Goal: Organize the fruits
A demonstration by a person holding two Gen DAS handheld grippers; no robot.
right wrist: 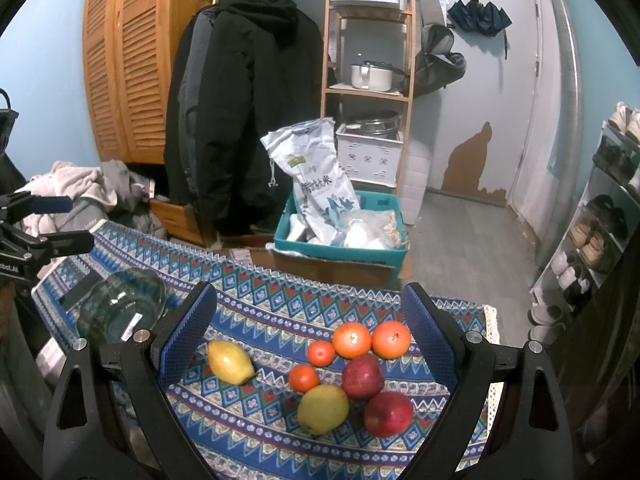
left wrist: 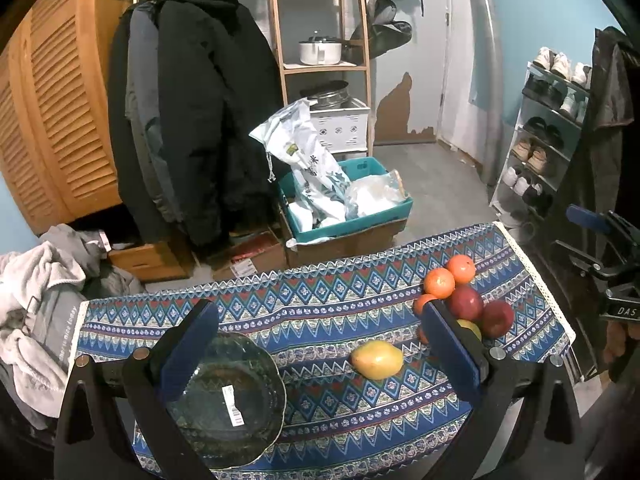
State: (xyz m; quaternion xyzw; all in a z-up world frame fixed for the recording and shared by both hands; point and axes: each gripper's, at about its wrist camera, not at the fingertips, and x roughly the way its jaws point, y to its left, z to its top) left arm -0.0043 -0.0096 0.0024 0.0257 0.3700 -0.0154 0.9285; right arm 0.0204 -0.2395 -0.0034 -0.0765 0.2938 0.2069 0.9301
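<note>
- The left gripper [left wrist: 320, 332] hangs over the patterned tablecloth [left wrist: 320, 304], its fingers spread wide and holding nothing.
- The right gripper [right wrist: 310, 332] is likewise spread wide and holds nothing, above the fruit cluster.
- A glass plate [left wrist: 232, 396] lies near the cloth's left edge.
- A yellow mango [right wrist: 230, 362] lies alone mid-cloth, between plate and cluster.
- Toward the right edge sit two oranges [right wrist: 352, 340], two tangerines [right wrist: 304, 378], two red apples [right wrist: 388, 414] and a second mango [right wrist: 323, 408], mostly touching.
</note>
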